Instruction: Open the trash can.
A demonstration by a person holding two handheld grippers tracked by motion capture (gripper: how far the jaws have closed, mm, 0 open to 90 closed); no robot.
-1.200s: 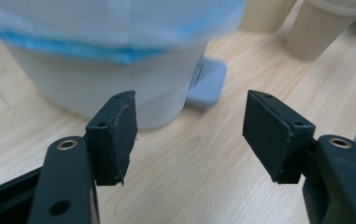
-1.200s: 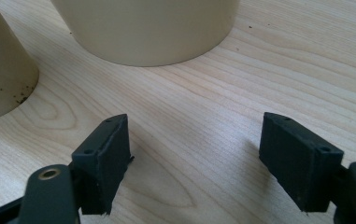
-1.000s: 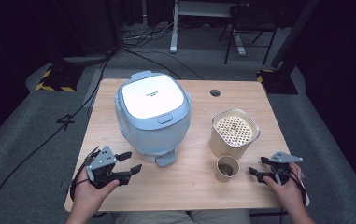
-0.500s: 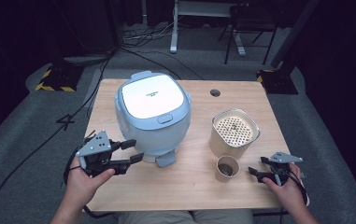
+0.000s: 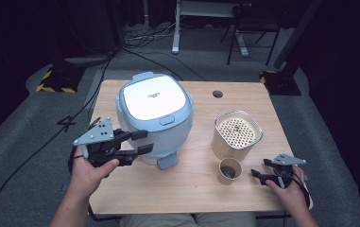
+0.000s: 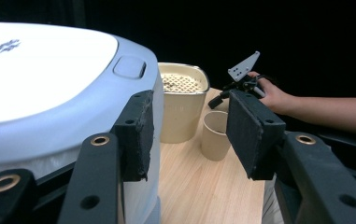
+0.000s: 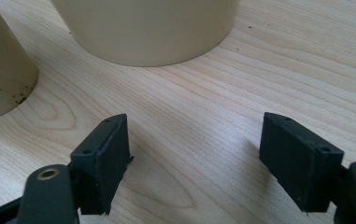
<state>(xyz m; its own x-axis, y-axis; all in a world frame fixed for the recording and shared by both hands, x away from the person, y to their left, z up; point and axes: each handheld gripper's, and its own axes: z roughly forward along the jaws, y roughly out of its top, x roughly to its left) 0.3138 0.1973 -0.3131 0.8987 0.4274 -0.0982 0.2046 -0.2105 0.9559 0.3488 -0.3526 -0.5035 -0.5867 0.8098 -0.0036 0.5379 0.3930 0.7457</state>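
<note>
Landmark: the pale blue rice cooker w/ white lid, shut, standing on the wooden table left of centre.

Left gripper is held up off the table at the cooker's front-left side, jaws spread apart w/ nothing between them, tips pointing at the cooker body. In the left gripper view one jaw sits just beside the cooker's wall; touching or not can't be told.

Right of the cooker stands a beige container w/ a perforated insert on top. Just in front of that container, to the cooker's front-right, is a small beige cup, upright.

Right gripper rests low at the table, well to the cooker's right and just right of the cup, jaws wide apart and empty. In the right gripper view bare wood lies between the jaws, the cup & container near ahead.
</note>
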